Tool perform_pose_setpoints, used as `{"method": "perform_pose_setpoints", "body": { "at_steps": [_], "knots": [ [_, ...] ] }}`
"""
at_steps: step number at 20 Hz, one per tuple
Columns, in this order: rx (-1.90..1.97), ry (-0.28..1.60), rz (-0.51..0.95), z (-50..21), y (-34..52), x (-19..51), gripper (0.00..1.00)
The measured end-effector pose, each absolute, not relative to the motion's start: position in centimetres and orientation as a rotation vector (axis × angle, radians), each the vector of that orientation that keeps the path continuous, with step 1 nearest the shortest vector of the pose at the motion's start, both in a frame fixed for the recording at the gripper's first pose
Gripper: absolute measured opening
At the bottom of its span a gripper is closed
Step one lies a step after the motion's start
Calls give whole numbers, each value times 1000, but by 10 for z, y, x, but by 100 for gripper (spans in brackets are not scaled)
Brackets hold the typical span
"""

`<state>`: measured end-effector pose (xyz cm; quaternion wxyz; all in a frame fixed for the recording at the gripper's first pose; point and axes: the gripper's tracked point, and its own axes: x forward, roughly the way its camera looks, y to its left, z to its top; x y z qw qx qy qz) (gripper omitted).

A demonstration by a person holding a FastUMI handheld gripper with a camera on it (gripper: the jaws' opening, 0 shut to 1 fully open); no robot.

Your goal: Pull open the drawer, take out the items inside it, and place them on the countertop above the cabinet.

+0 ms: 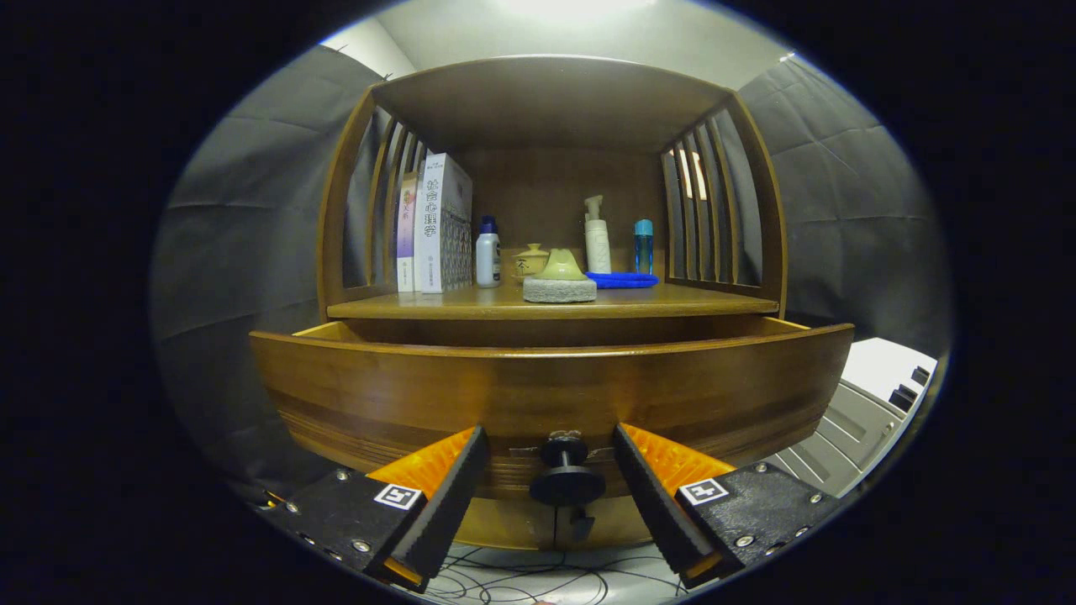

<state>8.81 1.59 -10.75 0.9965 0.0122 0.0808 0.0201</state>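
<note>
The wooden cabinet's drawer (546, 386) stands pulled out toward me, its front panel wide across the view. A dark round knob (567, 481) sticks out of the panel's lower middle. My gripper (551, 449) is open, one finger on each side of the knob with gaps to it. The drawer's inside is hidden behind its front panel. Above it lies the countertop (672, 301) with two books (433, 227), a white bottle with a blue cap (487, 252), a small lidded cup (531, 259), a green piece on a grey stone block (560, 281), a pump bottle (597, 235), a blue bottle (643, 246) and a blue cloth (622, 280).
Slatted wooden sides (706, 210) and a top board enclose the countertop shelf. Black cloth walls stand left and right. A white and grey unit (866, 403) sits low to the right of the drawer. Thin cables (538, 580) run over the floor below the fingers.
</note>
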Motion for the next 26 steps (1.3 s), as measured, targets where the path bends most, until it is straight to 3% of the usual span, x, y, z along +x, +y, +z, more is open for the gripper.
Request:
{"method": "perform_pose_setpoints", "body": {
  "at_steps": [26],
  "knots": [
    [41, 158, 60, -107, 14, 181, 96]
  ]
}}
